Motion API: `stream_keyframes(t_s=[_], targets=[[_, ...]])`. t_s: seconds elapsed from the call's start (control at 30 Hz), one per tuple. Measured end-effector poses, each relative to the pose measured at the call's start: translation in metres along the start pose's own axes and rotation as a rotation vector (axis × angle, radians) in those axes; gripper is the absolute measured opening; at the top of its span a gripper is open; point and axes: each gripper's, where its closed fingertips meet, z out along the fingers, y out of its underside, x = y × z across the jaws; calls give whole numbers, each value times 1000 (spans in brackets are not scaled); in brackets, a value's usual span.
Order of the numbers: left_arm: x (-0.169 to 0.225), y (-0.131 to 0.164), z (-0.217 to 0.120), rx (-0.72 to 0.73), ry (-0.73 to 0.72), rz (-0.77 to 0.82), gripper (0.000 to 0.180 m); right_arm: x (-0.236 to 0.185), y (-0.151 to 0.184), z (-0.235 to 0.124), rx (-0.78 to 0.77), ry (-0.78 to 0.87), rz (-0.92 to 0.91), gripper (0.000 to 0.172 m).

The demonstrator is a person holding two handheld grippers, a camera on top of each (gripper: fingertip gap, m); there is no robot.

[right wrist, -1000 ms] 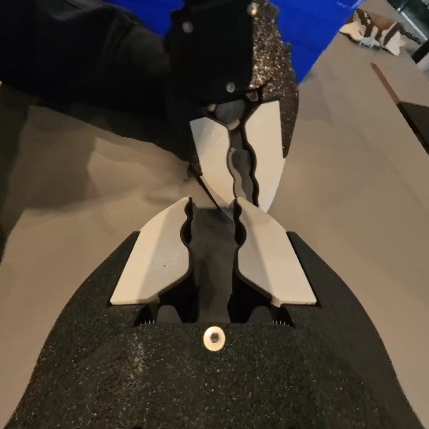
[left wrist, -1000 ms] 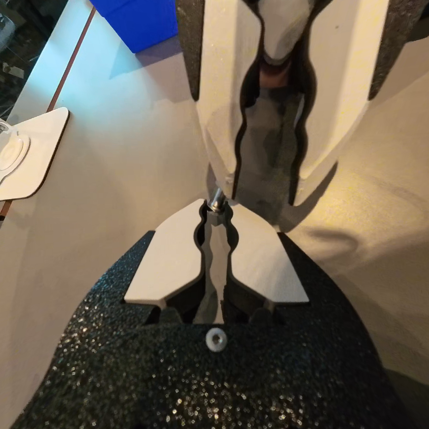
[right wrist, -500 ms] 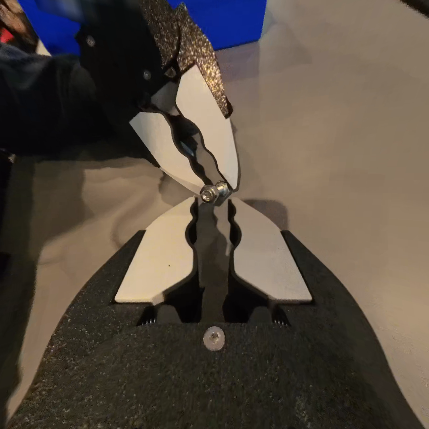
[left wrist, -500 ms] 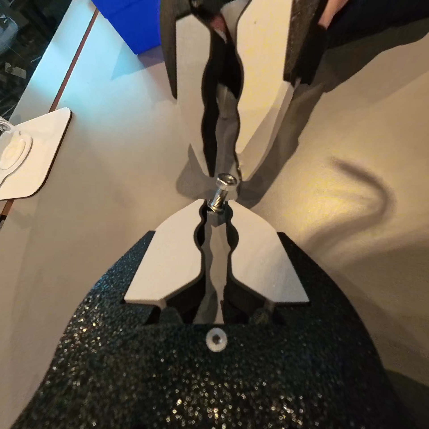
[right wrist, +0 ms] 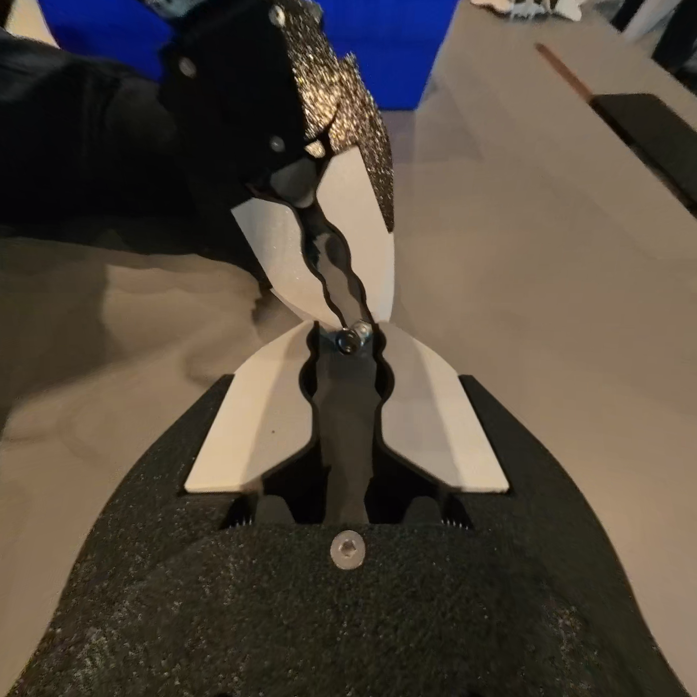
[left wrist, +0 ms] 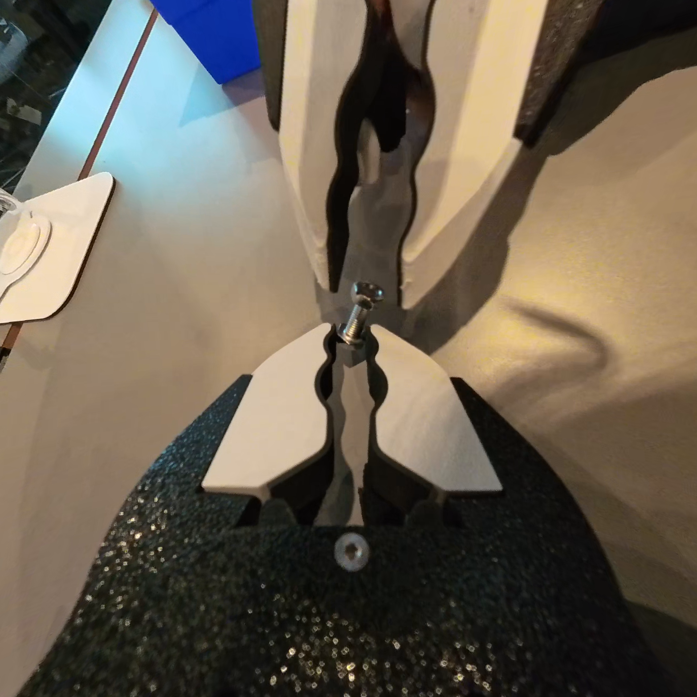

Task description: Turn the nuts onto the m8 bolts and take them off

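My left gripper is shut on a silver nut at its fingertips. A silver bolt is threaded into the nut, and its head points away from me. My right gripper faces it from above, with its fingertips on either side of the bolt head and a gap on each side. In the right wrist view the bolt head sits between my open right fingers without being pressed. The left gripper there holds the nut.
A blue bin stands at the back of the beige table. A white board with a clear item lies at the left edge. A dark pad lies at the right. A person's dark sleeve is behind the left gripper. The tips of both grippers are at nearly the same place.
The right gripper covered the bolt head, drew back and turned, then came close again with its fingers around the head. The left gripper kept hold of the nut throughout.
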Motion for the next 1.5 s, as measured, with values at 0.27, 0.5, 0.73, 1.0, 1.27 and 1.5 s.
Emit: stream_keyframes(t_s=[0.27, 0.5, 0.73, 1.0, 1.27, 1.5], targets=[[0, 0, 0, -1, 0, 0, 14, -8, 2, 4, 4, -78, 31, 28], [0, 0, 0, 0, -1, 0, 14, -5, 1, 1, -6, -3, -106, 25], [0, 1, 0, -2, 0, -1, 14, -7, 5, 3, -12, -54, -54, 28], [-3, 2, 0, -13, -18, -23, 14, 3, -4, -1, 3, 94, -164, 23], [-14, 9, 0, -58, -92, -96, 14, 13, 4, 1, -24, 78, 113, 19], [-15, 10, 2, -89, -127, -80, 14, 20, 8, 9, -61, 181, 177, 24]])
